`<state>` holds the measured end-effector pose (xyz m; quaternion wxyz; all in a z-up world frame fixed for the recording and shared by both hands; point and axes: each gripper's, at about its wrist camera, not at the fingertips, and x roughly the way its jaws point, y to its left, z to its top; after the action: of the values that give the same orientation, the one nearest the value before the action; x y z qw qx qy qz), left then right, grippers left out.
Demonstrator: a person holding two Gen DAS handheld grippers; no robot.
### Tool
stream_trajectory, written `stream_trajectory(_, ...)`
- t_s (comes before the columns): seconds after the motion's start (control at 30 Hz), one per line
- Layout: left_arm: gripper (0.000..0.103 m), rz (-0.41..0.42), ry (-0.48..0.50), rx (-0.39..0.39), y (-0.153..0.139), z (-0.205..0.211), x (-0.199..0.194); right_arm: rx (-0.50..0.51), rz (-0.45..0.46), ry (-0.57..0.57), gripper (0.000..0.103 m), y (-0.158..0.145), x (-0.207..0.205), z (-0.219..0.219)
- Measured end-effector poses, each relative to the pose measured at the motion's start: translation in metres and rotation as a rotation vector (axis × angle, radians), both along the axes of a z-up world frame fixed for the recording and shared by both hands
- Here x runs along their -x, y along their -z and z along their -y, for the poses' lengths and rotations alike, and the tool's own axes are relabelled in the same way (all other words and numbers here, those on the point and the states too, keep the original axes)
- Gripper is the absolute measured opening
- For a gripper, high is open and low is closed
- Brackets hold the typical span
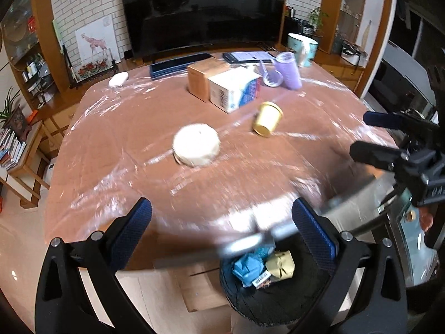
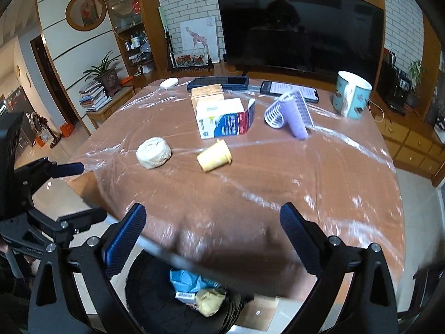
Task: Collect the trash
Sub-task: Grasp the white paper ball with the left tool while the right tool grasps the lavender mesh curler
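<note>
My left gripper [image 1: 222, 222] hangs open and empty over the table's near edge. Below it stands a black trash bin [image 1: 250, 306] holding crumpled blue paper [image 1: 249, 267], a yellowish wad [image 1: 281, 264] and a barcoded scrap. My right gripper [image 2: 212, 217] is also open with nothing between its fingers, above the same bin [image 2: 150, 292]. On the brown table lie a white round wad [image 1: 196, 144] [image 2: 153, 152] and a tipped yellow cup [image 1: 267, 118] [image 2: 214, 156]. Each gripper shows in the other's view: the right gripper [image 1: 370, 136], the left gripper [image 2: 75, 193].
The plastic-covered table [image 2: 278, 189] also carries two cardboard boxes [image 2: 222, 121], a purple roller with a white cage [image 2: 294, 119], a teal mug [image 2: 351, 98], a phone [image 2: 289, 87] and a dark tablet [image 2: 217, 82]. A television stands behind.
</note>
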<state>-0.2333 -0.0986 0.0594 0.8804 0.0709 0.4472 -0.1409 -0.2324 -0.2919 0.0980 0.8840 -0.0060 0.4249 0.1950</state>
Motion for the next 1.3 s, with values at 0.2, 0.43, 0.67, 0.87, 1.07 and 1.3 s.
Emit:
stream_trajectory(0.2, 0.101, -0.017, -0.005, -0.03, 0.009, -0.001, -0.039, 0.046, -0.01, -0.031, 0.096, 0.01, -0.038, -0.018)
stream_trajectory(0.43, 0.101, -0.056, 0.006, -0.043, 0.023, -0.001, -0.073, 0.084, -0.019, 0.078, 0.096, 0.019, -0.092, 0.005)
stream_trajectory(0.67, 0.101, -0.097, 0.039, -0.021, 0.034, 0.002, -0.095, 0.205, -0.016, 0.129, 0.095, 0.037, -0.151, 0.028)
stream_trajectory(0.87, 0.086, -0.113, 0.069, 0.0, 0.037, 0.002, -0.109, 0.228, -0.026, 0.079, 0.095, 0.051, -0.181, 0.032)
stream_trajectory(1.07, 0.081, -0.121, 0.076, 0.018, 0.038, -0.001, -0.116, 0.128, -0.063, 0.013, 0.051, 0.055, -0.191, 0.032)
stream_trajectory(1.3, 0.081, -0.128, 0.076, 0.023, 0.04, -0.003, -0.119, 0.042, -0.085, 0.005, 0.041, 0.054, -0.186, 0.032)
